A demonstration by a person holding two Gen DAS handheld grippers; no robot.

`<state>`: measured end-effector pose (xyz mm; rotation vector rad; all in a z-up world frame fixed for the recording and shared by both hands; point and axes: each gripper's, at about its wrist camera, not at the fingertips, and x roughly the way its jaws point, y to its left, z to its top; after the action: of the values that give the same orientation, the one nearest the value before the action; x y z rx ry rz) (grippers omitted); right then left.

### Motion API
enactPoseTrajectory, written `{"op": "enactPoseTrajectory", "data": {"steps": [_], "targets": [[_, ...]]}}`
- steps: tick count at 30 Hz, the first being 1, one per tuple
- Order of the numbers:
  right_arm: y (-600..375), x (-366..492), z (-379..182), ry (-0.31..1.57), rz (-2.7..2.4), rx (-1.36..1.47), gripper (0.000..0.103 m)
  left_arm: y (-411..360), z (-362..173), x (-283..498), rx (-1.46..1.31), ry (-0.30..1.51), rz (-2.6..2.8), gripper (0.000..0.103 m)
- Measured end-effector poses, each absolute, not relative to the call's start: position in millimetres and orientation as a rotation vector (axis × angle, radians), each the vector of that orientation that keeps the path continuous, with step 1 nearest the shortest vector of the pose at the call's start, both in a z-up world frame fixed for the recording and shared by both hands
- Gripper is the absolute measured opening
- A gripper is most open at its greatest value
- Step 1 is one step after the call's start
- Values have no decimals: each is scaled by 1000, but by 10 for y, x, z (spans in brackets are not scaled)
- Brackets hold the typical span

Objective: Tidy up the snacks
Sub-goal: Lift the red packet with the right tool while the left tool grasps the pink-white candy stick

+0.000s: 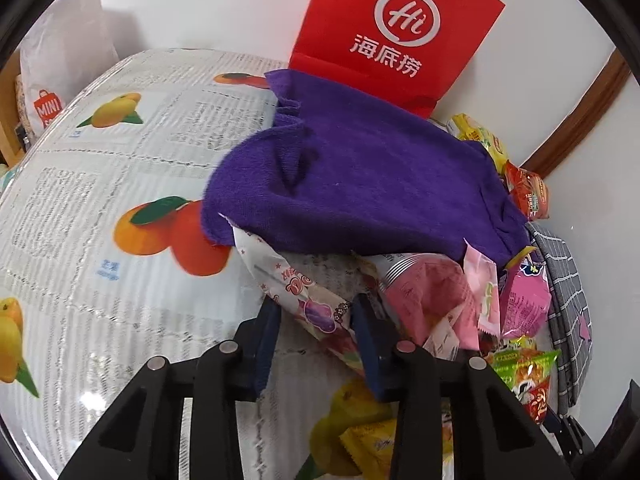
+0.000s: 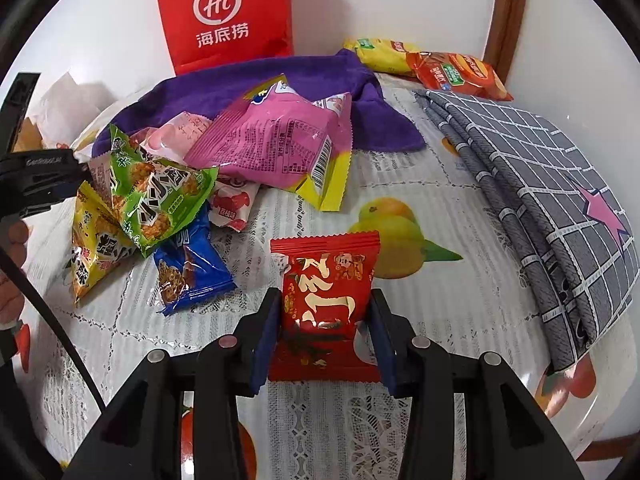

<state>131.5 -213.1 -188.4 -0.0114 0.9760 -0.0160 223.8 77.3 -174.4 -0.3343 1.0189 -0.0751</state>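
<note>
I have the right tongs (image 2: 324, 332) clamped on the shiny red foil snack packet (image 2: 326, 300) and the left tongs (image 1: 316, 332) pinching the white cartoon-printed wrapper (image 1: 296, 292), ready to lift both from the tabletop (image 2: 420, 360) for sorting.

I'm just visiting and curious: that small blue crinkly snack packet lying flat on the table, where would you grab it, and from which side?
Probably across its narrow middle, coming down from above. The small blue crinkly snack packet lies flat on the fruit-print tablecloth with its long sides mostly clear, so fingers could straddle it there. Its upper end tucks under the green snack packet, so that end is worse.
</note>
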Motion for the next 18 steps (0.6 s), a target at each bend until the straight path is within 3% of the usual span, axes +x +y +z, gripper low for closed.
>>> {"op": "enactPoseTrajectory", "data": {"steps": [9, 15, 18], "targets": [[-2049, 1246, -1864, 987, -29, -17, 42, 1293, -1716, 1885, -371, 1061, -23, 33], [-2037, 1214, -1860, 996, -19, -9, 43, 1449, -1732, 1747, -433, 1091, -53, 38], [-2041, 1188, -1853, 1002, -13, -10, 43, 1424, -1711, 1658, -415, 1104, -28, 59]]}}
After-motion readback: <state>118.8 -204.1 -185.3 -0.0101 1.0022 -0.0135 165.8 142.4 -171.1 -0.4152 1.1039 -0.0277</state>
